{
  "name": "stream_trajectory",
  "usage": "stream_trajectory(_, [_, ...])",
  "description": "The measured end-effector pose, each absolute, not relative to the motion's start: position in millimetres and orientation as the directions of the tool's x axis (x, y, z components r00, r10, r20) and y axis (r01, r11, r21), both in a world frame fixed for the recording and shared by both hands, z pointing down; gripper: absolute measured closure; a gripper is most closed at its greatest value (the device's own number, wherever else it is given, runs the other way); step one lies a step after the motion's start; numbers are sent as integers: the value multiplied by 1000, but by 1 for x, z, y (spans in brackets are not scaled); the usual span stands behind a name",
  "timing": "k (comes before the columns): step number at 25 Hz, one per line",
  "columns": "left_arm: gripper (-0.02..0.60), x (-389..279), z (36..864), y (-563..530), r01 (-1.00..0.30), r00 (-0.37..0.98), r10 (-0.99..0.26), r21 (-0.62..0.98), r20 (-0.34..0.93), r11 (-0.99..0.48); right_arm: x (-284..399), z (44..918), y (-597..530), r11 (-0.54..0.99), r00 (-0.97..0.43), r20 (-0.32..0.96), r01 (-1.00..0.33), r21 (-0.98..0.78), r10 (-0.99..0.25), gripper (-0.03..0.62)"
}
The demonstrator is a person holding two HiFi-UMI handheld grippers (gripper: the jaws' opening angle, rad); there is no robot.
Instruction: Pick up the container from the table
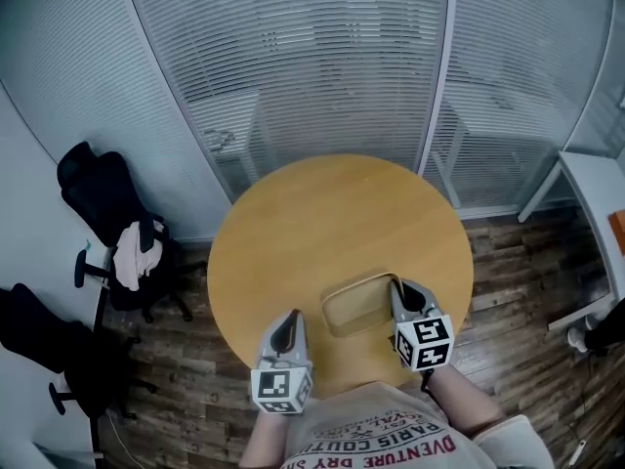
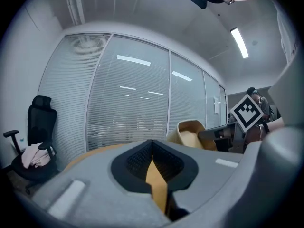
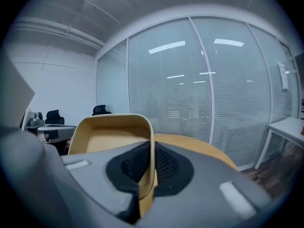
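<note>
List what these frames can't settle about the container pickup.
- Gap under the container: head view, its own base hides it.
- Container's lower wall: right gripper view, the right tool covers it.
- Pale bundle on the chair: head view, too small to identify.

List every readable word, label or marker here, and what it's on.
"PARIS COUTU", cut off: red print on person's pale T-shirt.
"DVENTURE DRY S", cut off: same shirt.
Smaller line above it: too blurred.
One marker cube on left gripper, another on right gripper: square patterns, no words.
</note>
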State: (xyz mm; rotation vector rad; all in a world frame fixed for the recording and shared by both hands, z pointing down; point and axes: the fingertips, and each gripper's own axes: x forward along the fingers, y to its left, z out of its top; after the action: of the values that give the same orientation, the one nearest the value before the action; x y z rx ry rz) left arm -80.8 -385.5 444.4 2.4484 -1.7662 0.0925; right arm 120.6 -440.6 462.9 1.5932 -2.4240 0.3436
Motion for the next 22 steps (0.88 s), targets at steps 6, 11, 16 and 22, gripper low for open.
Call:
stream_trajectory(6, [574, -71, 433, -387, -944, 330, -939, 51, 100, -326, 134, 432, -436, 366, -373, 175, -928, -69, -911, 588])
stream_trajectory(11, [574, -63, 433, -385, -940, 340, -935, 47, 99, -337, 144, 434, -435, 348, -358, 157, -933, -88, -920, 588])
stream_trajectory(16, [572, -59, 434, -383, -940, 340, -935, 44, 102, -338, 144, 440, -434, 350, -361, 170, -932, -93, -917, 588])
stream_trajectory(22, [574, -62, 435, -383, -944, 331, -937, 43, 110, -328, 137, 445, -434, 356, -371, 188, -928, -105, -910, 588])
